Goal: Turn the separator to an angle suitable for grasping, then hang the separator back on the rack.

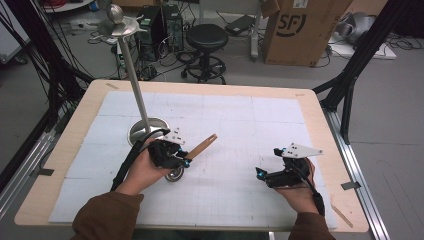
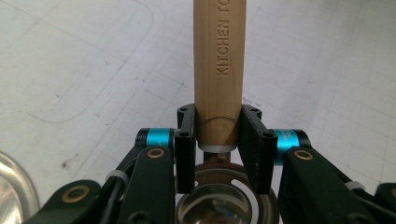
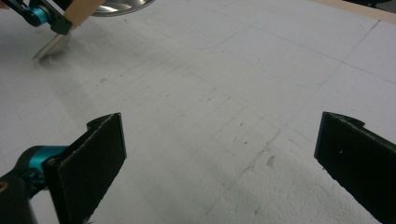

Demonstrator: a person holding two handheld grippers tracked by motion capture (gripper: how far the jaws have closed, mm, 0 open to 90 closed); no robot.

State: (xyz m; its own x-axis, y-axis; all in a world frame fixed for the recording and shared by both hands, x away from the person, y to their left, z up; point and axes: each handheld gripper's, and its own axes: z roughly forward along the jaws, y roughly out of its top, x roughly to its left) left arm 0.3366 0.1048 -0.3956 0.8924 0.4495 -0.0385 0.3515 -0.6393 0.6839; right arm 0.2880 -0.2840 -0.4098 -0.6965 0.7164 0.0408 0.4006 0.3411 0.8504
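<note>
Left gripper [image 2: 218, 144] of mine pinches the wooden handle [image 2: 217, 70] (stamped KITCHEN); right gripper [image 3: 219, 154] spread wide over the bench [image 3: 224, 70].

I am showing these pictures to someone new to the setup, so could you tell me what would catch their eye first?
Most striking is the tall metal stand rising from its round base at the back left of the white mat. Next, the left gripper is shut on a wooden-handled kitchen tool, its handle angling up toward the mat's middle. At the right, the right gripper is held open with nothing between its jaws.
</note>
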